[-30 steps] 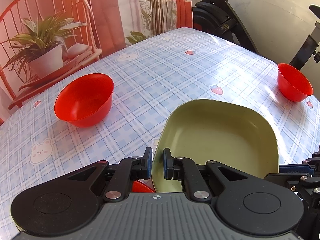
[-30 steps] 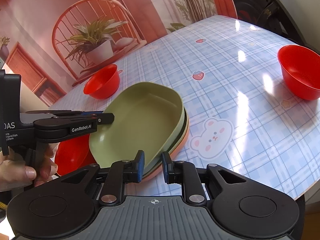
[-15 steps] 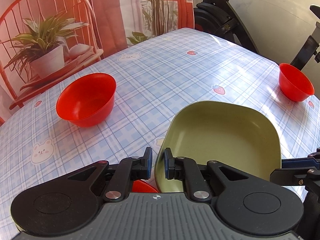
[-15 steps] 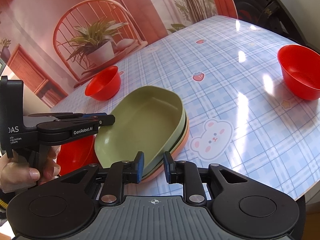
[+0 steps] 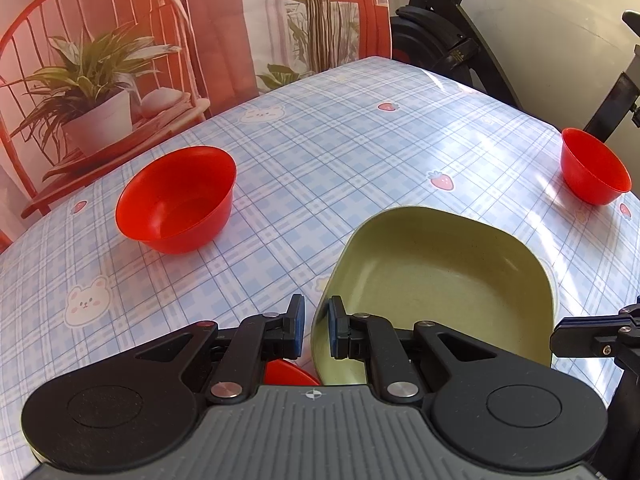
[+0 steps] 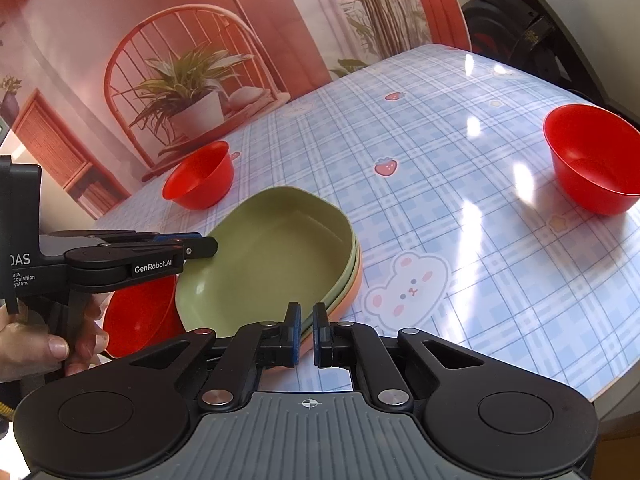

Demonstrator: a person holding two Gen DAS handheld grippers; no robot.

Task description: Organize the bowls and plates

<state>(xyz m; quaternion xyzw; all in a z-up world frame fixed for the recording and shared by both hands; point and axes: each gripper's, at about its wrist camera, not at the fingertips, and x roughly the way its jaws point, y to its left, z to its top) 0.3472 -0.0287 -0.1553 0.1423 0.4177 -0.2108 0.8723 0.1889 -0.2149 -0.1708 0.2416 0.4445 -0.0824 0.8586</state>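
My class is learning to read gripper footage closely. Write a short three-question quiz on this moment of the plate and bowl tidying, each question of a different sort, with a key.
1. Count: how many red bowls stand on the table in the right wrist view?
2. True or false: the green plate lies at the bottom of the stack.
3. Choose one: the left gripper has its fingers on either side of the rim of A) the green plate, B) the far red bowl, C) nothing.

Key
1. Three: far left, far right and near left beside the stack.
2. False: it is on top; the orange plate is at the bottom.
3. A.
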